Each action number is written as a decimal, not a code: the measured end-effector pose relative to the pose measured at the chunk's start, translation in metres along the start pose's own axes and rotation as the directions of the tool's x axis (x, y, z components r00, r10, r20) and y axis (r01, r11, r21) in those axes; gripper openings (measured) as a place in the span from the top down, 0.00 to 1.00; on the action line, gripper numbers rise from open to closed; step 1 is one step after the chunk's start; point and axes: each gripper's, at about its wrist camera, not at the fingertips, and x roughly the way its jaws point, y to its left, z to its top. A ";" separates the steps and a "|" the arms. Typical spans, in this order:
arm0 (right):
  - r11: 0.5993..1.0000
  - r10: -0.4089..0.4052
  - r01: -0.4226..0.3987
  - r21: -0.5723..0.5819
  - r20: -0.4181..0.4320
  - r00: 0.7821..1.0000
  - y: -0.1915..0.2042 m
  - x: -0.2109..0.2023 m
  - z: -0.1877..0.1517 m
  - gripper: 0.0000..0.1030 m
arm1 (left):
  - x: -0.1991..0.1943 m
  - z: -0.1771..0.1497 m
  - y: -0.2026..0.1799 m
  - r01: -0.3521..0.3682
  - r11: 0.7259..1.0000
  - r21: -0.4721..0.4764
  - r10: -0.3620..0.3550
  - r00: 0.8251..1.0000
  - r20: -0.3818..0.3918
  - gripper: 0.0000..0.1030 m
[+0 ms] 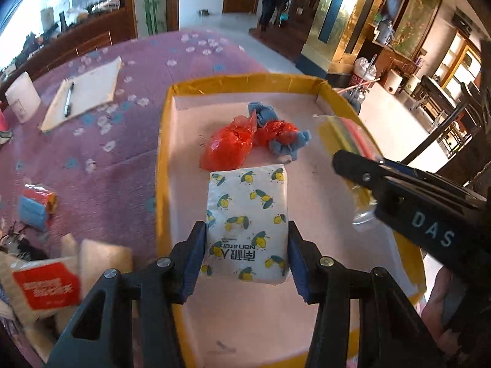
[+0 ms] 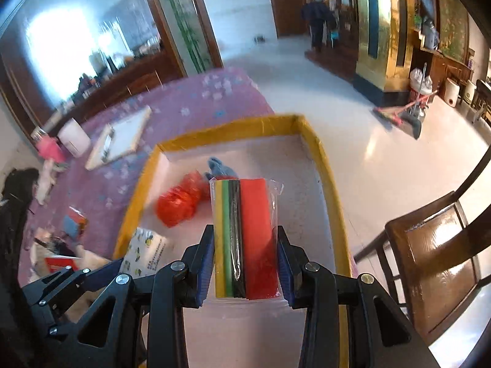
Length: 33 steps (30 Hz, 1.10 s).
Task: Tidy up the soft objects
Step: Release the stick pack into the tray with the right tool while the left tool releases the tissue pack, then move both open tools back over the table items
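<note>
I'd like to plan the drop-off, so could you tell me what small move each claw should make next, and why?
Probably lower both into the tray and release. The left claw grips the tissue pack and the right claw grips the sponge pack, both over bare tray floor, short of the red bags.

Both the left gripper point(image 1: 247, 254) and right gripper point(image 2: 245, 263) tilt downward, jaws clamped on loads.
</note>
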 end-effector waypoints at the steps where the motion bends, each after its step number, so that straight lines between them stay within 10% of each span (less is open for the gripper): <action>1: 1.000 -0.007 0.007 0.003 -0.013 1.000 -0.001 0.005 0.002 0.61 | 0.004 0.002 -0.001 0.000 1.000 -0.005 0.000 1.000 -0.009 0.52; 11: 0.999 -0.010 0.012 0.031 -0.059 0.998 -0.014 0.029 0.009 0.60 | 0.019 0.004 -0.007 0.009 1.000 0.000 -0.009 1.000 -0.027 0.51; 17: 0.999 -0.010 0.011 0.033 -0.021 1.000 -0.014 0.020 0.006 0.40 | 0.017 0.002 -0.007 0.034 0.999 -0.010 -0.035 0.999 -0.023 0.44; 33: 0.988 0.133 -0.142 0.055 0.144 0.981 0.012 -0.062 -0.058 0.40 | -0.068 -0.049 0.023 0.082 0.996 -0.042 -0.076 0.990 0.123 0.42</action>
